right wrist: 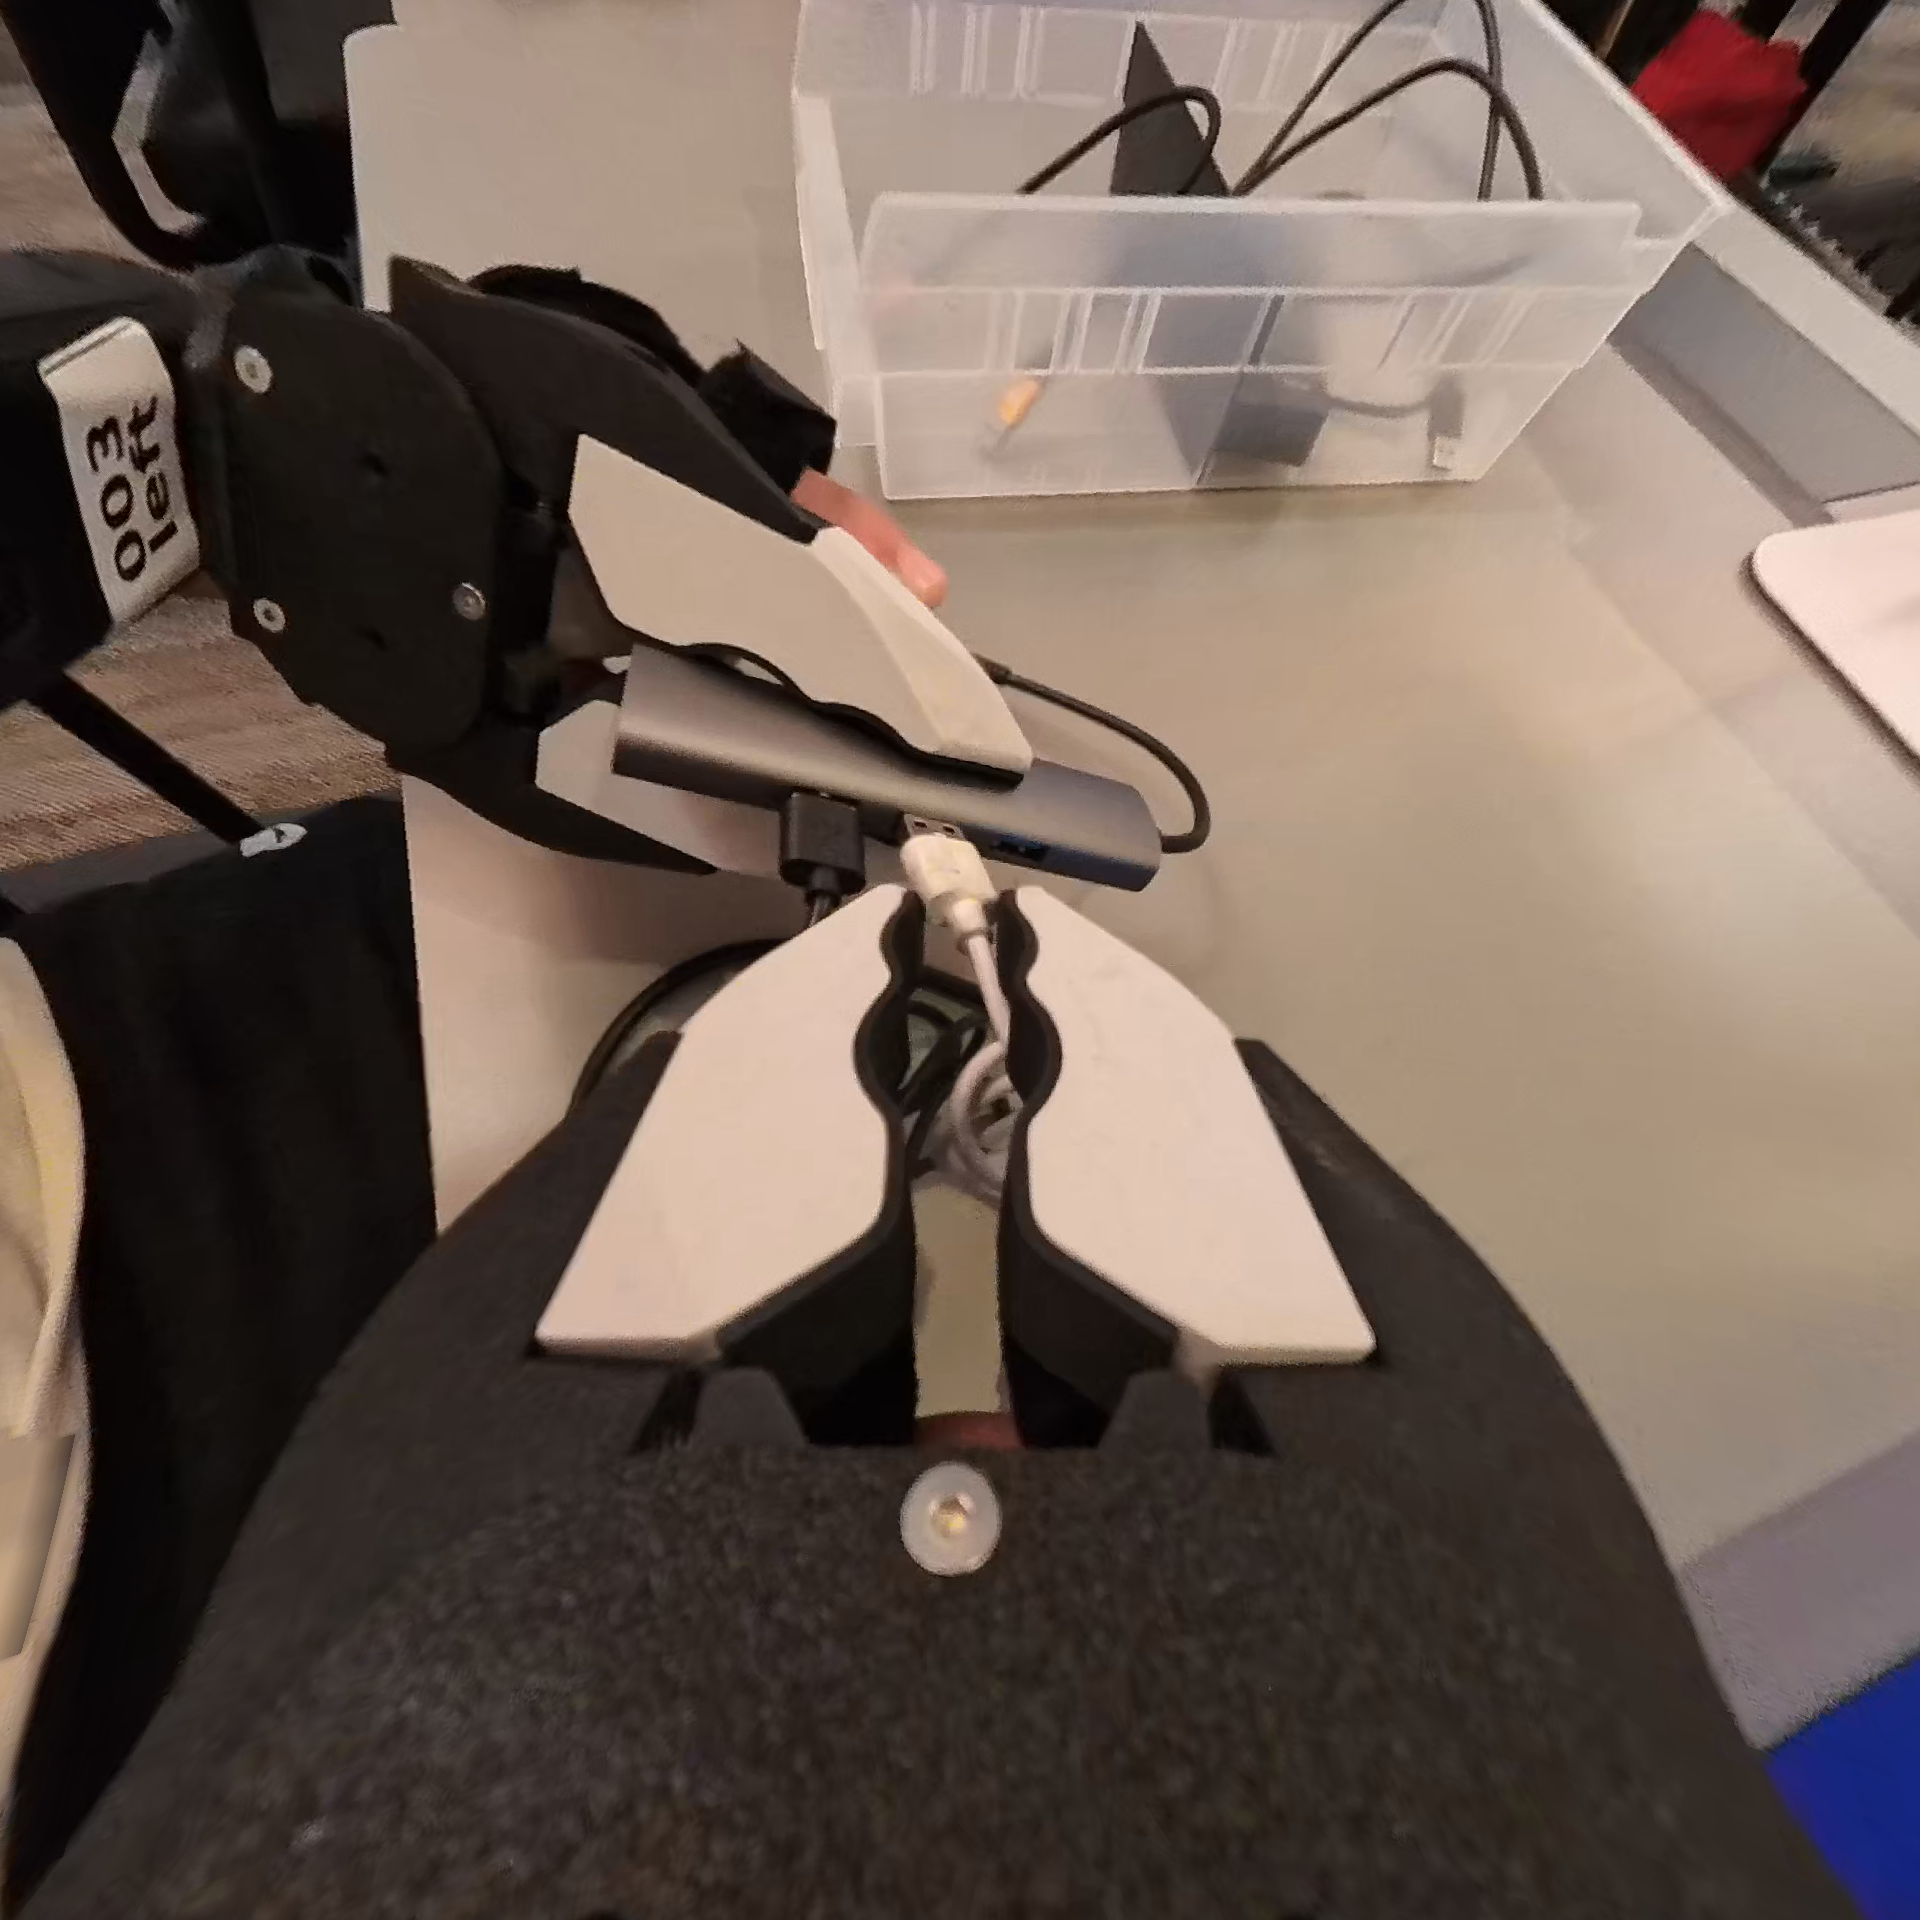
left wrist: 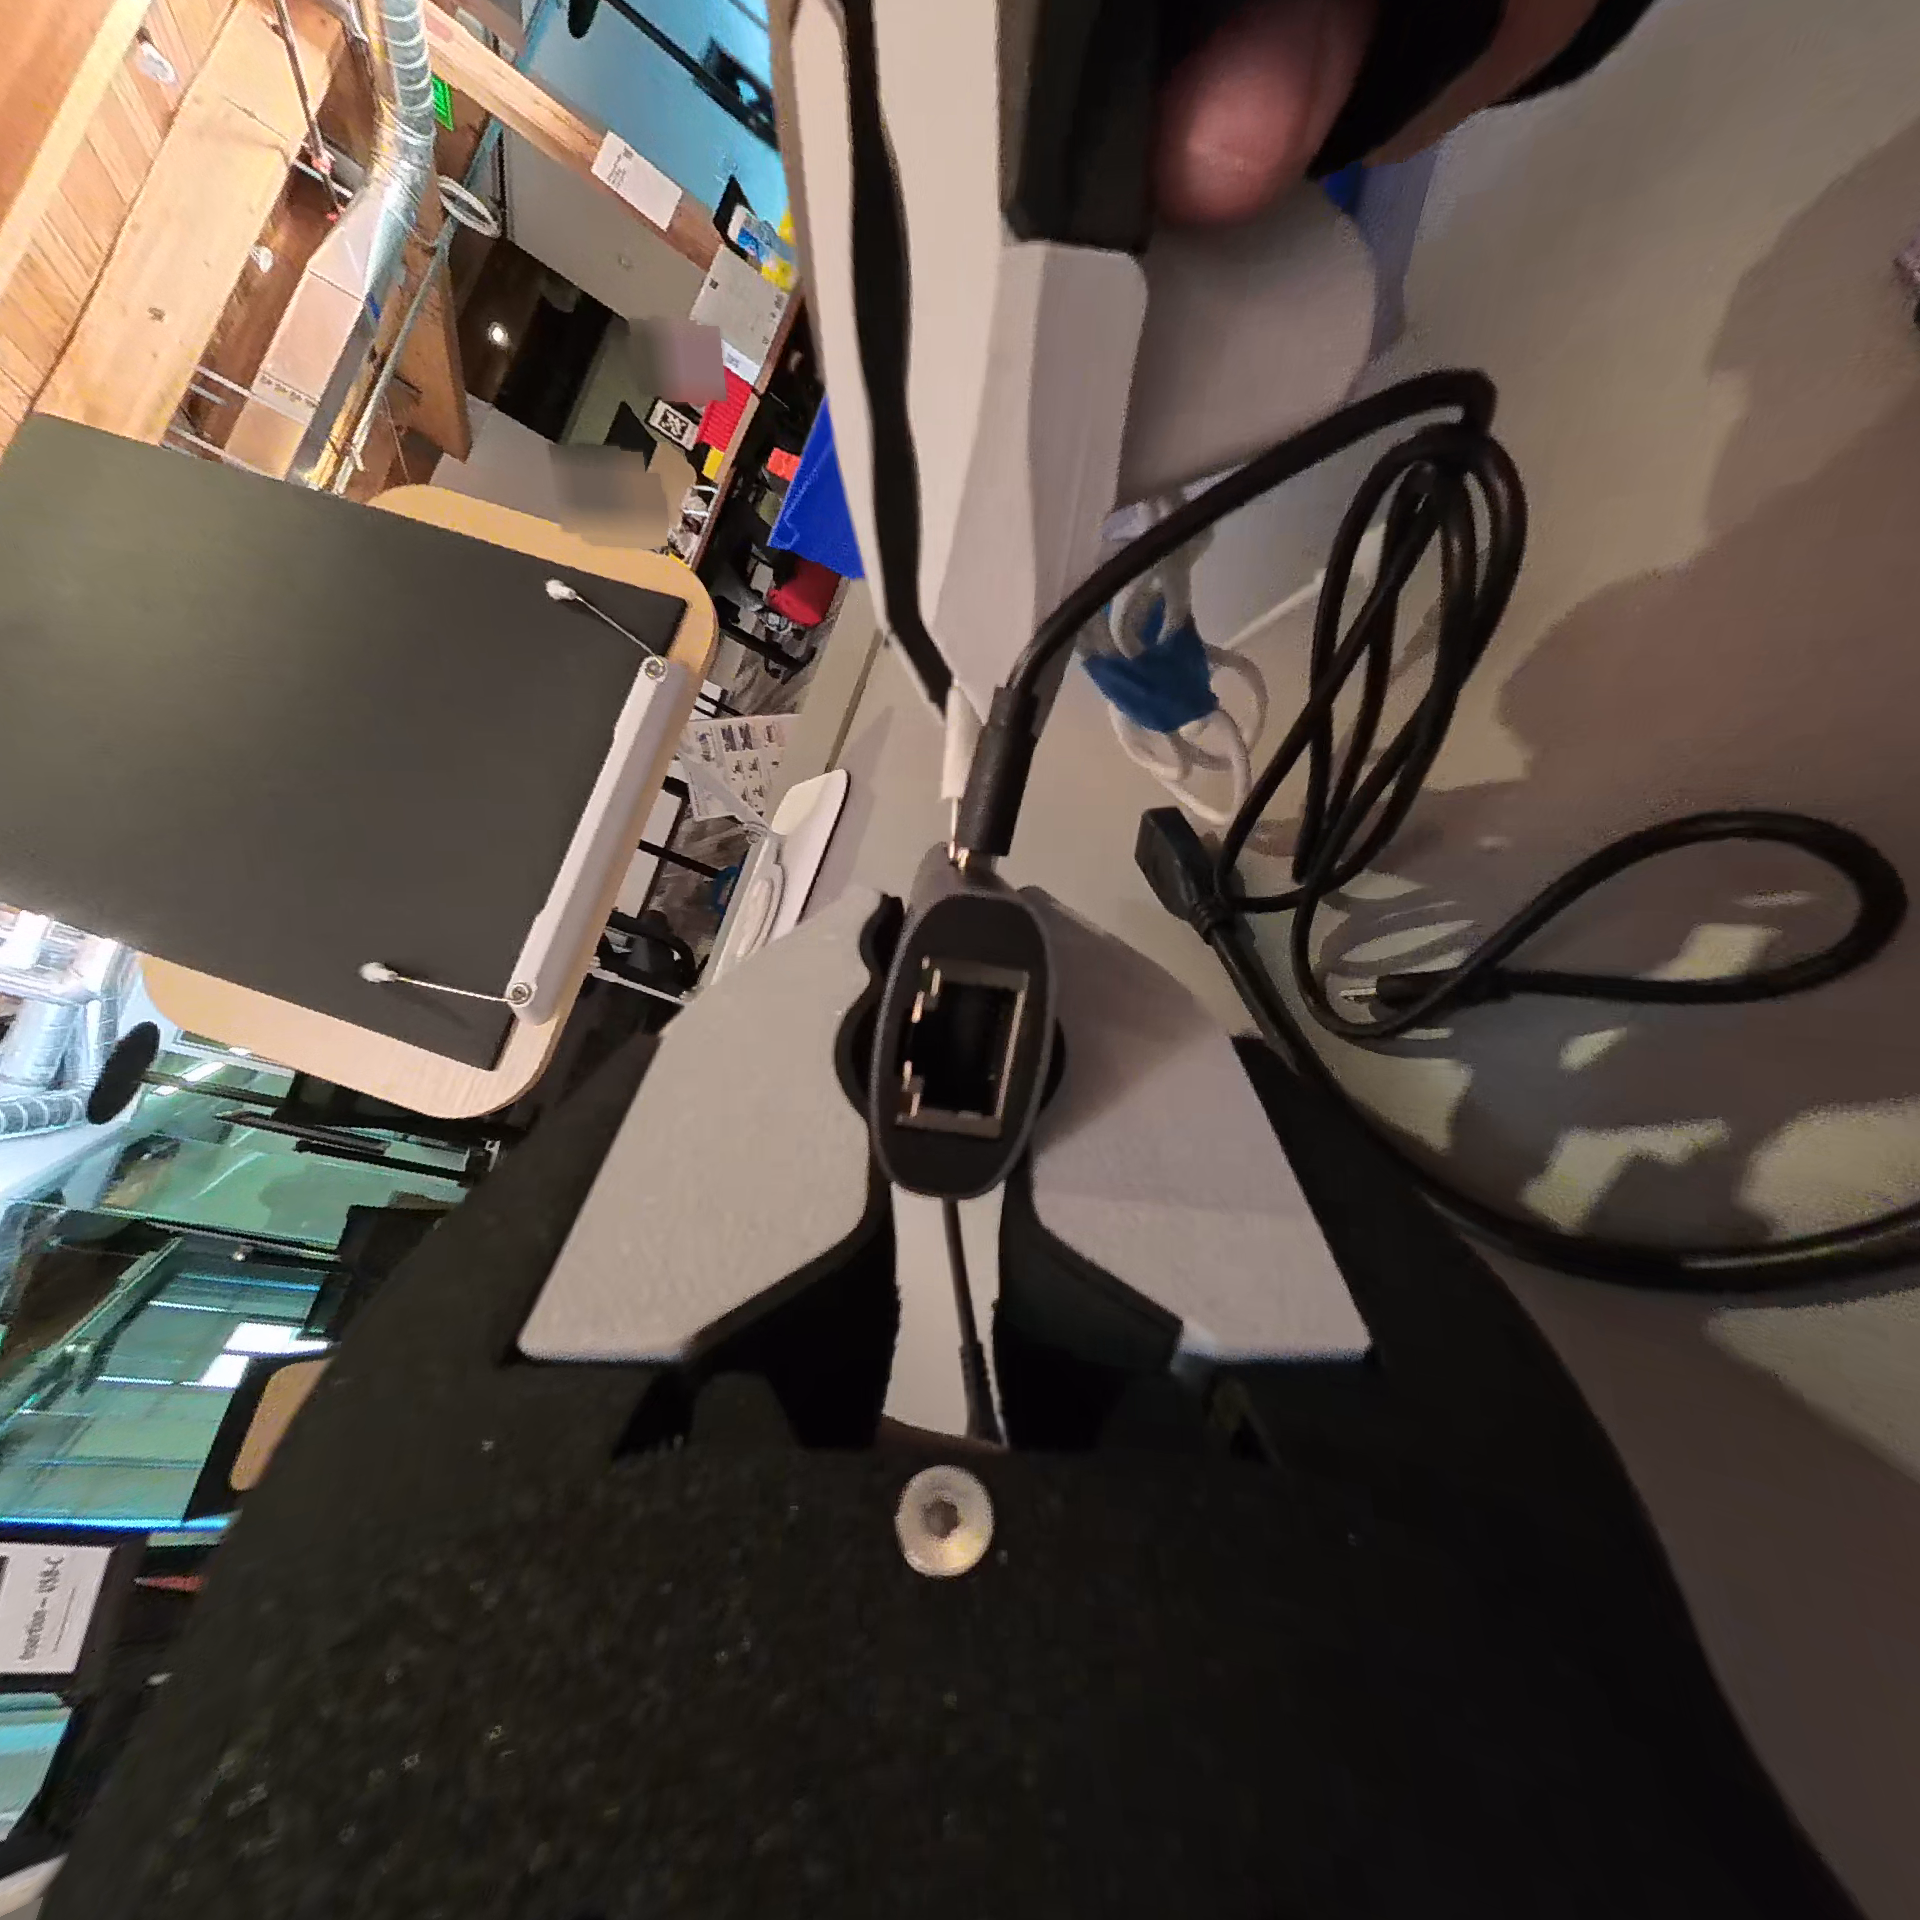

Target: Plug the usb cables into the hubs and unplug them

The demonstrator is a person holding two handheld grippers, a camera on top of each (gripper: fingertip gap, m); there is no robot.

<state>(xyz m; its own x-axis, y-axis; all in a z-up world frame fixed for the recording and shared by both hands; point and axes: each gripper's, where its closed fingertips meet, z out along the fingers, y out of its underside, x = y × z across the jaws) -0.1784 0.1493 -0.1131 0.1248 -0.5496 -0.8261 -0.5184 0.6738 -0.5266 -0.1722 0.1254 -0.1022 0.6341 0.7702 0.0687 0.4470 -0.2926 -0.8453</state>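
One white-labelled left gripper point(right wrist: 790, 769), hub-laden.

Warm indoor light, soft shadows, wide-angle edge warping, slight blur.

Clear plastic bin point(right wrist: 1247, 343) at far side of pale bench point(right wrist: 1455, 831), black divider point(right wrist: 1164, 114) upright inside. White pad point(right wrist: 1849, 613) at bench's right edge. Black panel on light wood board point(left wrist: 312, 748) across room. Wooden ceiling beams point(left wrist: 156, 208) overhead.
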